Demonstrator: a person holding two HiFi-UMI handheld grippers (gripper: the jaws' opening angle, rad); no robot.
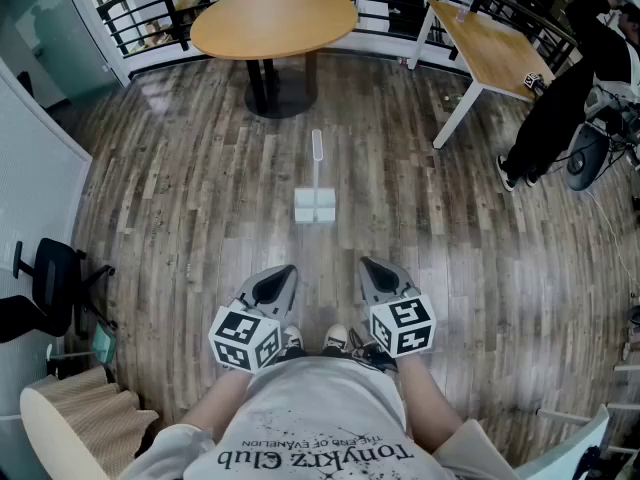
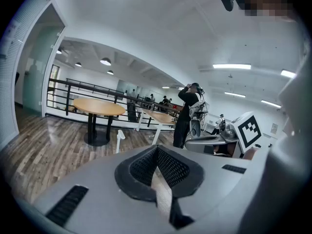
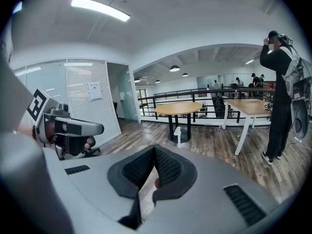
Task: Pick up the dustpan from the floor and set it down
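1. We hold our left gripper (image 1: 283,271) low at the near left, its fingers closed together on nothing.
2. The white plastic dustpan (image 1: 316,200) stands on the grey-brown wood-plank floor (image 1: 180,198), handle upright. It is farther out, between the two grippers and well apart from both, and nearer than the round wooden table (image 1: 274,18).
3. Our right gripper (image 1: 370,265) sits at the near right, its fingers likewise shut and empty.
4. At the far right, a person in black clothing (image 1: 560,118) stands beside a rectangular wooden table (image 1: 490,53).
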